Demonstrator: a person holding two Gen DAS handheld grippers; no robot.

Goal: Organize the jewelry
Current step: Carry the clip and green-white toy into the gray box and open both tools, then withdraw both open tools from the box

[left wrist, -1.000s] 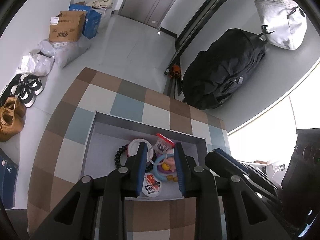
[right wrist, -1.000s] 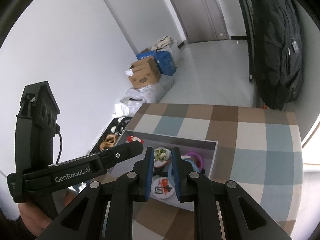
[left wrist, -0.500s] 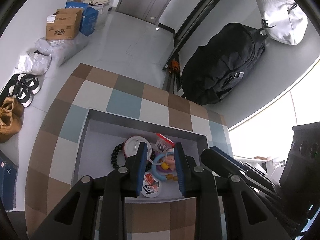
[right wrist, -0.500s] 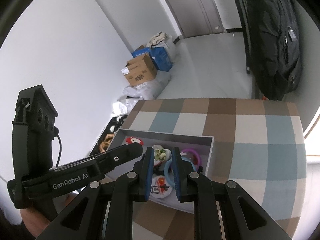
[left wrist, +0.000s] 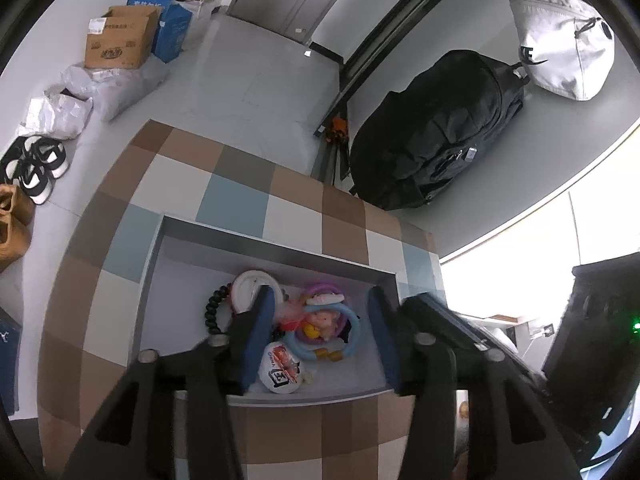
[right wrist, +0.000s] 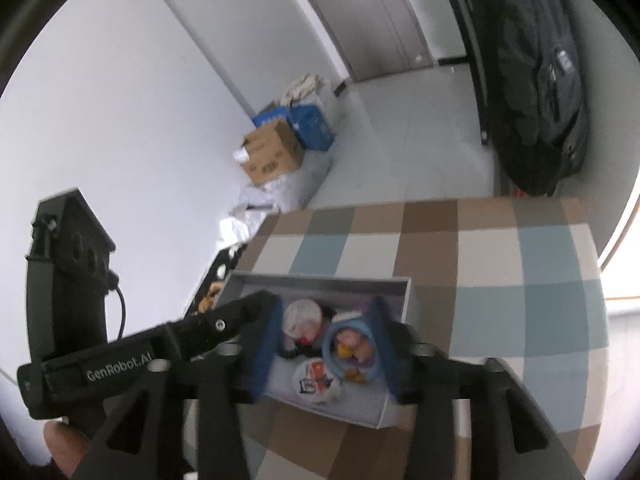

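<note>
A shallow grey tray [left wrist: 276, 250] sits on a checkered tabletop [left wrist: 236, 196] and holds jewelry: a blue bangle [left wrist: 320, 354] around a small pink figure, a purple ring [left wrist: 324, 290], a black bead bracelet [left wrist: 214, 310], a white bangle [left wrist: 250, 284] and a round white badge [left wrist: 282, 372]. My left gripper [left wrist: 322, 332] is open above the tray and holds nothing. My right gripper [right wrist: 326, 346] is also open and empty above the same tray [right wrist: 320, 282], over the blue bangle [right wrist: 352, 346] and the badge [right wrist: 316, 378]. The left gripper's body [right wrist: 132, 354] shows at the left of the right wrist view.
A black backpack [left wrist: 436, 136] and a white bag [left wrist: 560, 40] lie on the floor beyond the table. Cardboard and blue boxes [left wrist: 120, 38], plastic bags and shoes [left wrist: 36, 164] line the left wall. The tabletop [right wrist: 500, 264] extends to the right of the tray.
Both grippers have opened wide from nearly shut. They stay above the tray, slightly closer to it. The jewelry has not moved.
</note>
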